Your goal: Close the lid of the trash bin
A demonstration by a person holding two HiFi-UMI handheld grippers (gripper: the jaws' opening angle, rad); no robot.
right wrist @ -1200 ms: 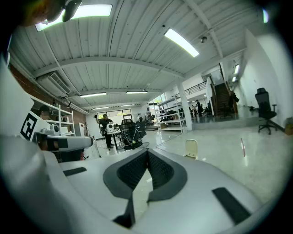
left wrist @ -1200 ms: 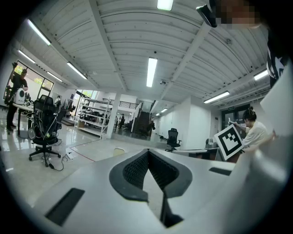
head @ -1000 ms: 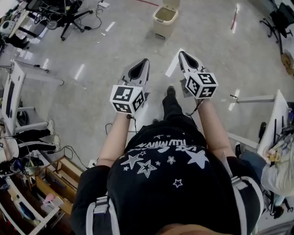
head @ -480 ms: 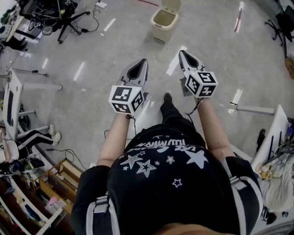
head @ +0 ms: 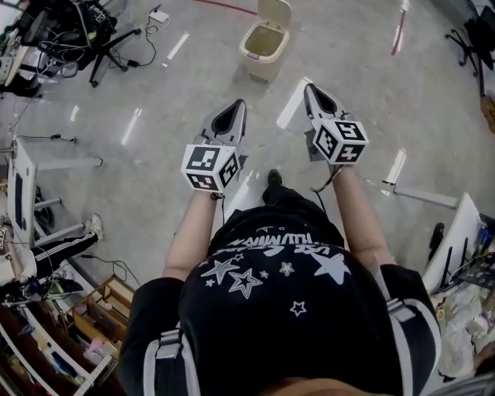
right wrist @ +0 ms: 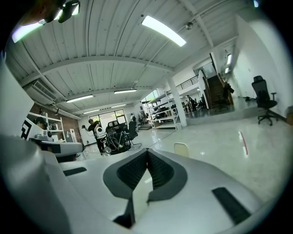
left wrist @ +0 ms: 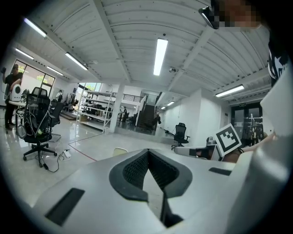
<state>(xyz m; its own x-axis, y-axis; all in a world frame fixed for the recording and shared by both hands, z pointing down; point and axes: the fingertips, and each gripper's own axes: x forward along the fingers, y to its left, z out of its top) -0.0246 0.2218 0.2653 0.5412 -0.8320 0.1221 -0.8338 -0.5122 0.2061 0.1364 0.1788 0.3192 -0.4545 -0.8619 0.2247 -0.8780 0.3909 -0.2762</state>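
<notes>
- my left claw point(head: 237, 108) is shut, jaws pressed tip to tip with nothing between them
- my right claw point(head: 311, 91) is the same, closed and empty
- the trash bin point(head: 259, 66) stands on the floor point(head: 155, 170) well ahead of both claws, its lid point(head: 275, 12) tipped up and open
- nothing of the job is done yet, i judge: i have to reach the bin and push the lid down

Office chair point(head: 93, 31) w/ cables at floor's far-left corner, power strip point(head: 158, 15) just beside. Red tape line point(head: 397, 35) nr far-right edge. Wooden crates point(head: 104, 313) near-left corner.
</notes>
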